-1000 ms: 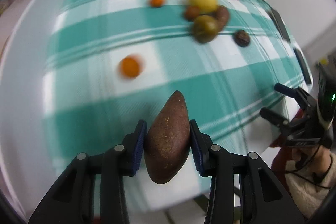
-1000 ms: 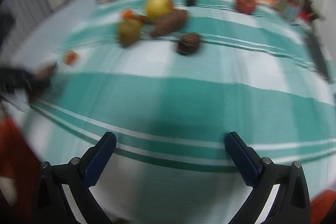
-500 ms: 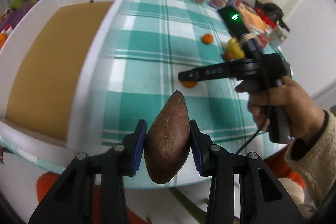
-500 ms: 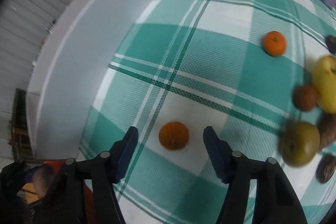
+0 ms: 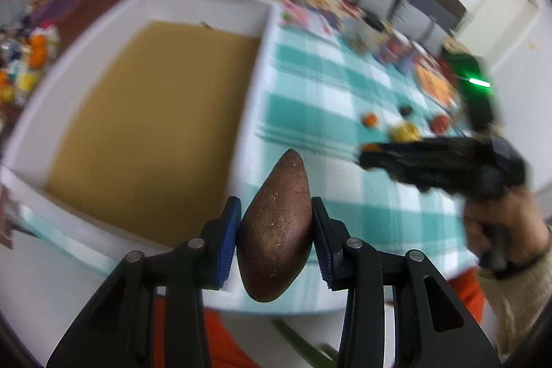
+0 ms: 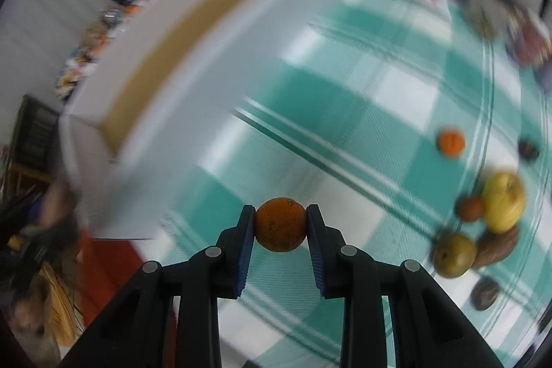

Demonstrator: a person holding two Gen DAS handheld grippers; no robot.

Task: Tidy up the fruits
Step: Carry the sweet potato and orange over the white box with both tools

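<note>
My left gripper (image 5: 276, 230) is shut on a brown sweet potato (image 5: 276, 230), held above the near edge of the table, beside the right wall of a white box (image 5: 253, 85) with a brown cardboard floor. My right gripper (image 6: 280, 225) is shut on a small orange (image 6: 280, 225), lifted above the green checked cloth (image 6: 345, 99). The box also shows in the right wrist view (image 6: 193, 64) at the left. My right gripper shows in the left wrist view (image 5: 445, 161) at the right.
More fruit lies at the right in the right wrist view: another orange (image 6: 451, 142), a yellow apple (image 6: 503, 200), a green pear (image 6: 453, 255), a sweet potato (image 6: 496, 247) and dark small fruits (image 6: 484, 292). Cups and clutter stand at the table's far end.
My right gripper has closed on the orange and lifted it. My left gripper has swung left with the sweet potato, nearer the box.
</note>
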